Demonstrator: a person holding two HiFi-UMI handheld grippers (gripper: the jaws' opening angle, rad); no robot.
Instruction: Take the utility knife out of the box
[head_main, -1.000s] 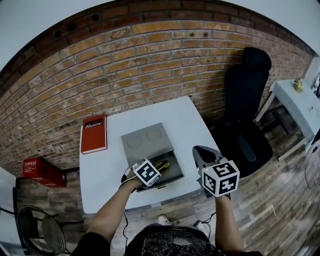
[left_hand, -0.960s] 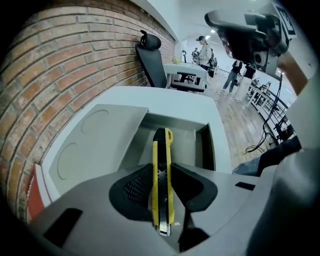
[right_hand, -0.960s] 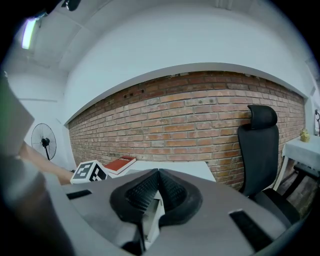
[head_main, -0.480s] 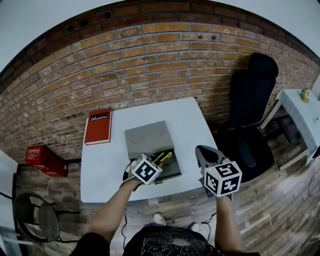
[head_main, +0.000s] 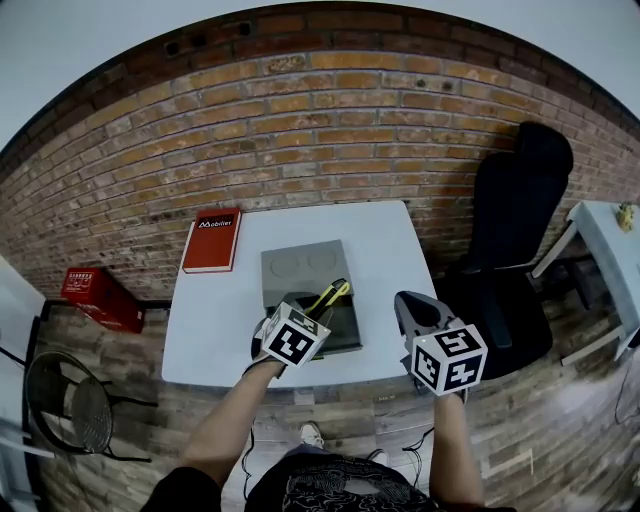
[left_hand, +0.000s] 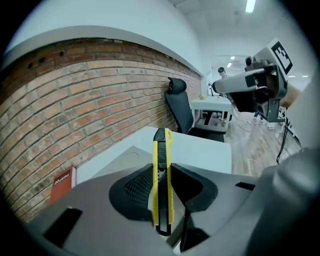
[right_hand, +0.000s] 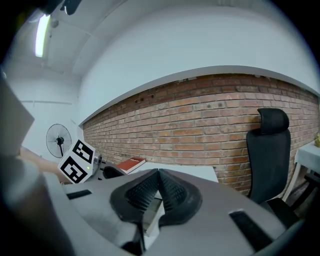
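Lifting since 1 second ago, we are raising the left tool (head_main: 312, 312), clamped on the utility knife (head_main: 331, 296) whose long axis is running forward along the jaws, above the box (head_main: 300, 265), while the right tool (head_main: 415, 310) is waiting closed and empty.

One white table (head_main: 200, 340). On the table: one grey box (head_main: 300, 265) and one red book (head_main: 212, 240). Over the table: one utility knife (head_main: 332, 295) and two grippers, the left gripper (left_hand: 161, 175) and the right gripper (right_hand: 159, 186). Beside the table: one black office chair (head_main: 515, 220) and one red crate (head_main: 95, 297).
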